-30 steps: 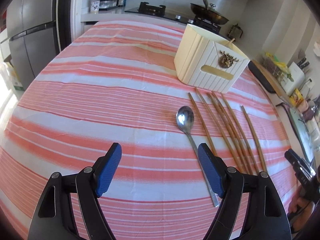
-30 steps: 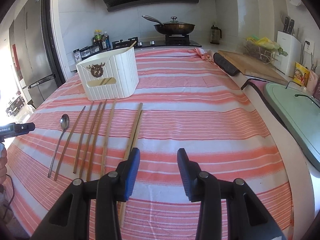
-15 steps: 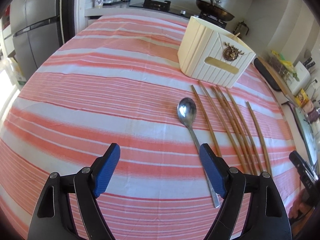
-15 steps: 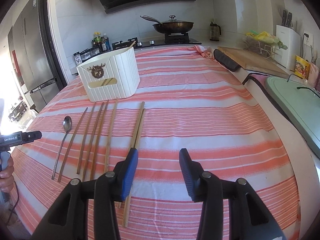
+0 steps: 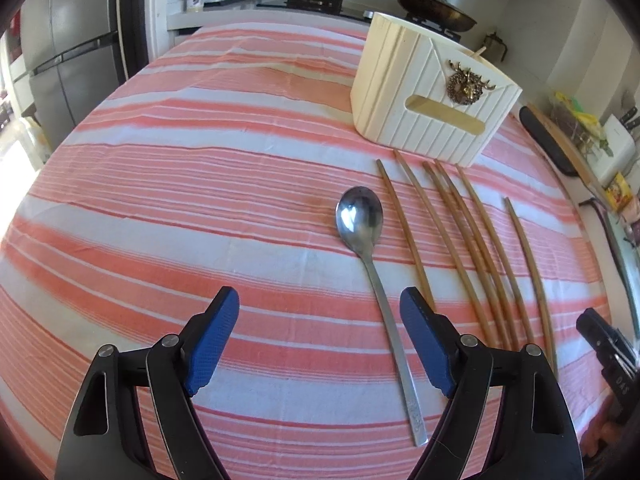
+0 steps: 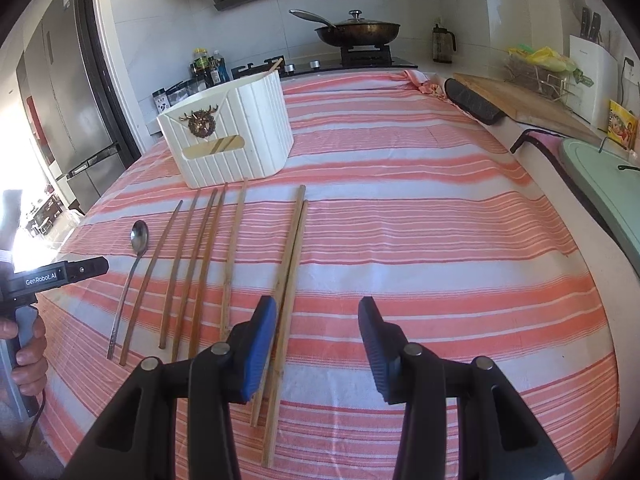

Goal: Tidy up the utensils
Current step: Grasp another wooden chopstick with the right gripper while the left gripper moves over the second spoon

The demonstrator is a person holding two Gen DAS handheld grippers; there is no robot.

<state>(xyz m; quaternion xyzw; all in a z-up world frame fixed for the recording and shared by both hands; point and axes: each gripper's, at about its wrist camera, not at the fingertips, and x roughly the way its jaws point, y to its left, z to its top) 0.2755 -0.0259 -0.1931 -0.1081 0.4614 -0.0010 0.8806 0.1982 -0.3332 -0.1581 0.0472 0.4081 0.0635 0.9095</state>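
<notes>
- Striped tablecloth [image 5: 180,184] left of the spoon [image 5: 360,216] is wide open, easy way in.
- Chopsticks [image 5: 472,240] lie packed just right of the spoon, tight there.
- White holder box [image 6: 230,142] blocks the far ends.
- Cloth right of the chopstick pair [image 6: 290,264] is bare.

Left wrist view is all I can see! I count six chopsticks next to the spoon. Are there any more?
Observer: Yes, seven. In the right wrist view the far one is really a pair lying side by side.
Operator: Is the other gripper holding any?
Observer: No. The right gripper is open and empty, and that pair runs past its left finger.
Operator: Can you see my hand?
Observer: Yes, your left hand shows at the left edge, wrapped round the handle.
</notes>
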